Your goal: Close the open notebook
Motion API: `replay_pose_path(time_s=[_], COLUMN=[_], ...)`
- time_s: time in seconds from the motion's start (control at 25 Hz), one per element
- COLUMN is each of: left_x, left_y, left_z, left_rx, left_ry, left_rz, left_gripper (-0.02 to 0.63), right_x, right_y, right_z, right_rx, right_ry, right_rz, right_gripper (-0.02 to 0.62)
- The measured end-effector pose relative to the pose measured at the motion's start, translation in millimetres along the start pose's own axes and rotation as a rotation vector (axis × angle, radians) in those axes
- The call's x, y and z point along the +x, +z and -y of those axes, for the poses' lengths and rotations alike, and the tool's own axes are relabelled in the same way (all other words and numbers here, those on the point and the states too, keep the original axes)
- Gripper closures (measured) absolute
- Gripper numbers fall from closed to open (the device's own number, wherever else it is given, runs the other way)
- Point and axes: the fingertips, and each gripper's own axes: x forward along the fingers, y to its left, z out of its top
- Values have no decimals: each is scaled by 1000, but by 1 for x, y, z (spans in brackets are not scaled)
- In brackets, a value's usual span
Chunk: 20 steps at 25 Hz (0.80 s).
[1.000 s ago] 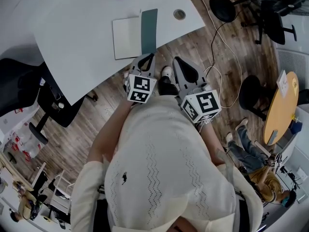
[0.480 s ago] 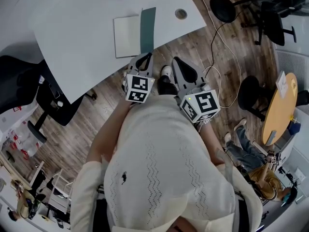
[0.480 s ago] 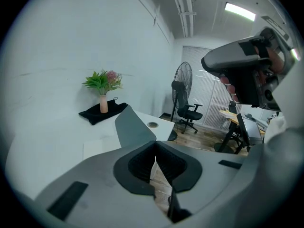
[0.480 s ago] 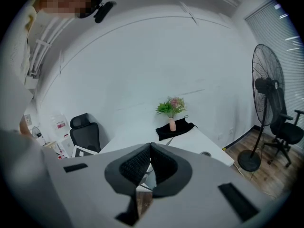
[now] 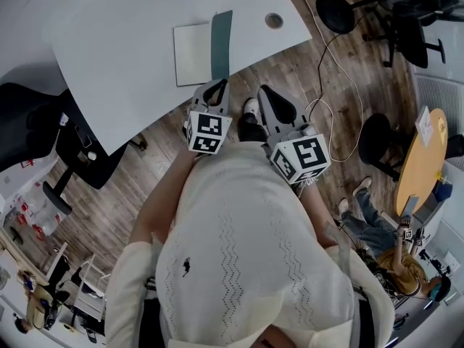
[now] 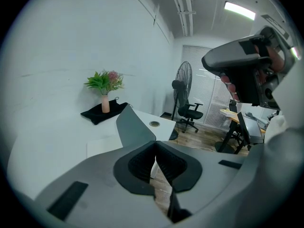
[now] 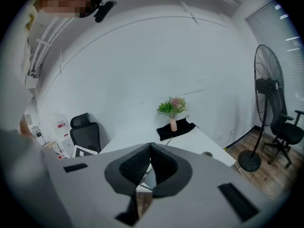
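The notebook [image 5: 194, 54] lies open on the white desk [image 5: 116, 64], showing a cream page, with its grey-green cover [image 5: 222, 35] raised at the right. In the left gripper view the cover [image 6: 134, 126] stands up just beyond the jaws. My left gripper [image 5: 215, 93] is shut and empty, held short of the desk's near edge below the notebook. My right gripper [image 5: 272, 104] is shut too, beside it over the wooden floor. Both jaw pairs meet at their tips, with nothing between them, in the left gripper view [image 6: 155, 144] and the right gripper view [image 7: 150, 146].
A vase of flowers [image 6: 105, 87] stands on a black cloth [image 6: 103, 112] at the desk's far side. A cable hole [image 5: 274, 21] is right of the notebook. A black chair [image 5: 69, 147] sits left, office chairs [image 5: 406, 20] and a floor cable [image 5: 341, 71] right. A round wooden table [image 5: 420, 158] stands far right.
The notebook has drifted slightly right and up in the head view as the camera shifted. Both grippers stay shut and nearly still.
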Motion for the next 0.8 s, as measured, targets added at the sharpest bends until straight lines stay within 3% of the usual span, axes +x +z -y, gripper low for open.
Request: replay_pose_path(time_s=[0.8], left_x=[-10], left_y=[-15], left_z=[-19], left_rx=[6], left_ry=[-22], left_rz=[-26], left_gripper=[589], right_x=[8], right_y=[-4], right_z=[-14], right_rx=[20], right_ry=[-37], right_rz=[8], right_gripper=[594])
